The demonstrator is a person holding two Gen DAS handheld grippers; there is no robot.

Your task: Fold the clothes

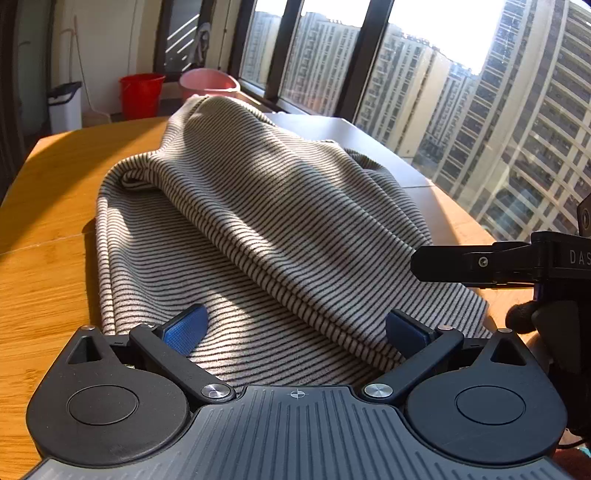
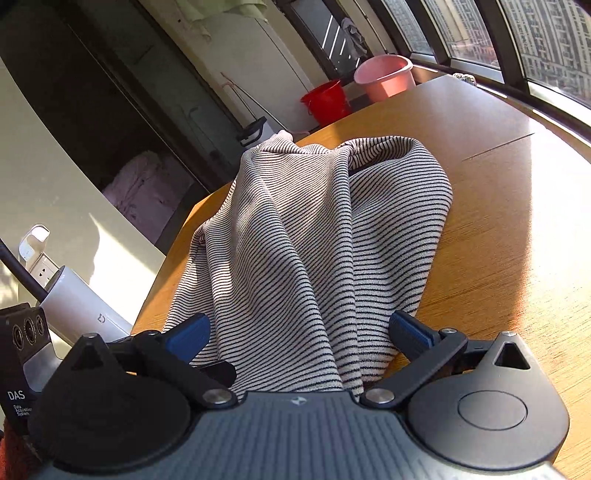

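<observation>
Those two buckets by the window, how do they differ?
The red bucket is bright red, looks narrower and stands farther from the window. The pink bucket is pale pink, looks wider and sits nearer the glass. Both look like plastic and stand upright and open-topped beyond the wooden table.

red bucket (image 1: 141, 95), pink basin (image 1: 208, 84), white bin (image 1: 65, 107)

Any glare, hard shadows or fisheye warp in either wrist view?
Left wrist: sky blown out, towers bowed near the edge, sun and shadow bands across the striped garment. Right wrist: bright glare on the table, dark room at left, window frames curved; garment sharp in both.
</observation>
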